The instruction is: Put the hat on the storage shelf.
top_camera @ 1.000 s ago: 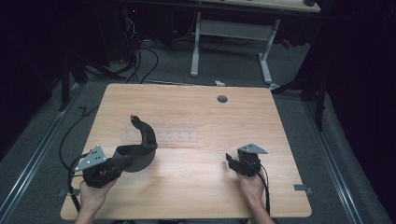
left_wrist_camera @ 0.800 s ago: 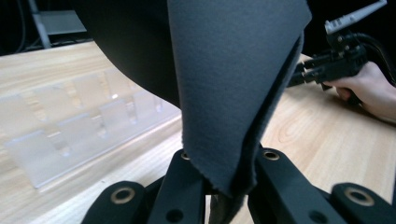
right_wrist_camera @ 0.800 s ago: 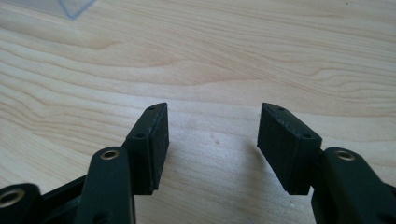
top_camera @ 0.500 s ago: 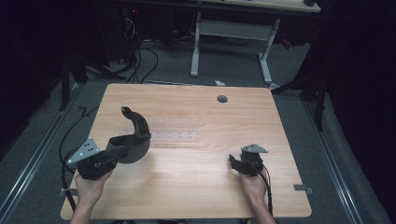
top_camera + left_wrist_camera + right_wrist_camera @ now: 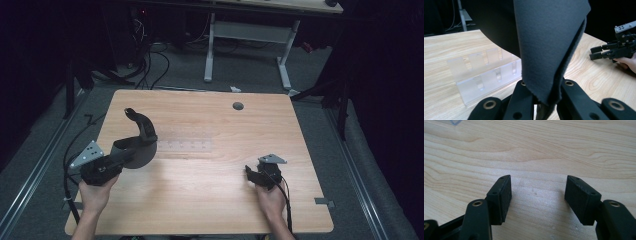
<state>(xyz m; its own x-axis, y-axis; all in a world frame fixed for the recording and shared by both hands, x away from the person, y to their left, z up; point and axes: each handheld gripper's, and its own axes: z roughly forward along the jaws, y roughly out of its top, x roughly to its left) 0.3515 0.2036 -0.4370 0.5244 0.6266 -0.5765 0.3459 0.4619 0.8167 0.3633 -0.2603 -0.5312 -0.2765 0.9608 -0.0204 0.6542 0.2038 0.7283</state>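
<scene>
Fingers (image 5: 524,98) on the left gripper (image 5: 120,156) — clamped hard on the folded lower edge of a grey felt piece (image 5: 549,37), pinching both layers together. Over on the right gripper (image 5: 252,174), pads (image 5: 501,195) spread wide with nothing between, just been opening, hovering low over bare tabletop (image 5: 210,200) toward the near right corner.

Felt-wise: looks light and soft, thick enough to hold a curve but likely to bend and sag if grabbed at one end only. Not slippery, not fragile — matte nap, plenty of bite for the pads. Probably best taken at a doubled edge like now, maybe with a second pinch farther along the strip to stop the flopping.

Held up off the wood close to the left edge, roughly midway along it, just left of a clear plastic rack (image 5: 182,146). Long axis curved rather than straight: runs from the pinch away toward the far edge, then hooks back, free tip aimed at the far left corner. Hard to tell whether any part touches the rack.
</scene>
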